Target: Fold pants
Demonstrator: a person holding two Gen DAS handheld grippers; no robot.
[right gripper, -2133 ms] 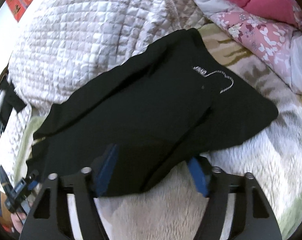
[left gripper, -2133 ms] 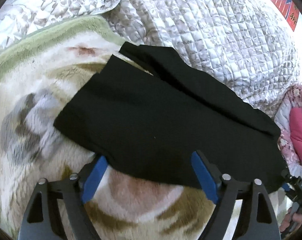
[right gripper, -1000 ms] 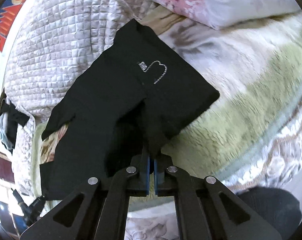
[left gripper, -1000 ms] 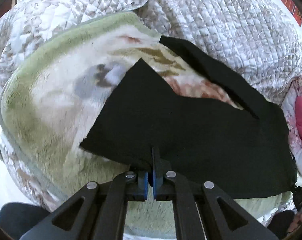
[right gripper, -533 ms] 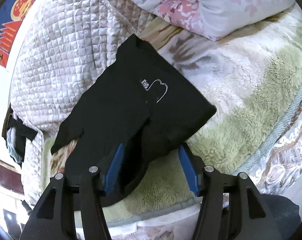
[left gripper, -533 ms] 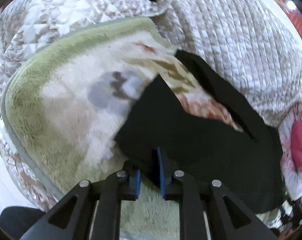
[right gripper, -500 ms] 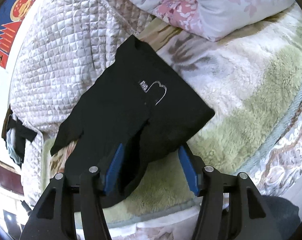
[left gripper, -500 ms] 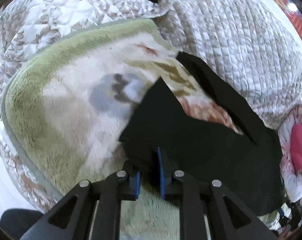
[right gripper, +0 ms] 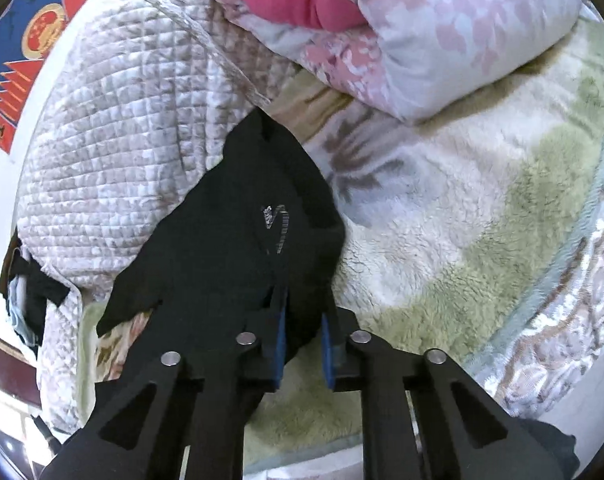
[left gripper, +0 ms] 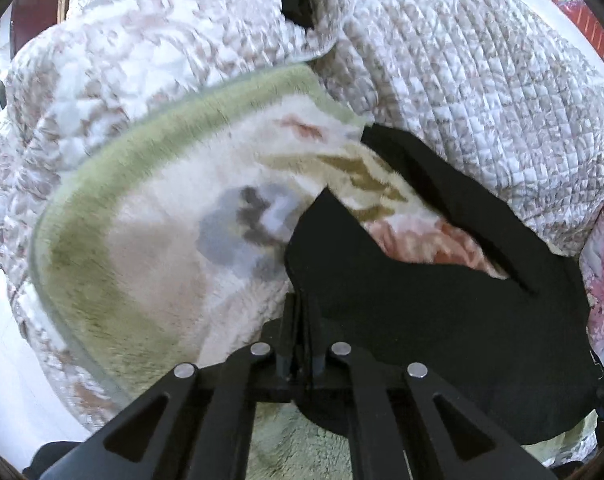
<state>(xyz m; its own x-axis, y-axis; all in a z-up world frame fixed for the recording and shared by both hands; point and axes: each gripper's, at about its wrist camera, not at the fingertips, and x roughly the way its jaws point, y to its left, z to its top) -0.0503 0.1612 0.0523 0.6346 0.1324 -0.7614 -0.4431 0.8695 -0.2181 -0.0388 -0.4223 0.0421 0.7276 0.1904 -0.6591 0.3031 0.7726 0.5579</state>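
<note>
The black pants lie on a fleece blanket on the bed. In the left wrist view my left gripper is shut on the near edge of one leg, close to its cuff, and the cloth is pulled up toward me. In the right wrist view the pants show a small silver heart print. My right gripper has its blue pads a narrow gap apart with the bunched waist end of the pants between them.
A quilted beige bedspread is heaped behind the pants. A pink floral pillow lies at the far right of the bed. Dark clothes hang at the bed's left end. The blanket's green border runs along the near bed edge.
The left gripper closed fully on the leg edge and dragged it toward the pants' middle. The right gripper narrowed from wide open around the waist end, which is now bunched and lifted.
</note>
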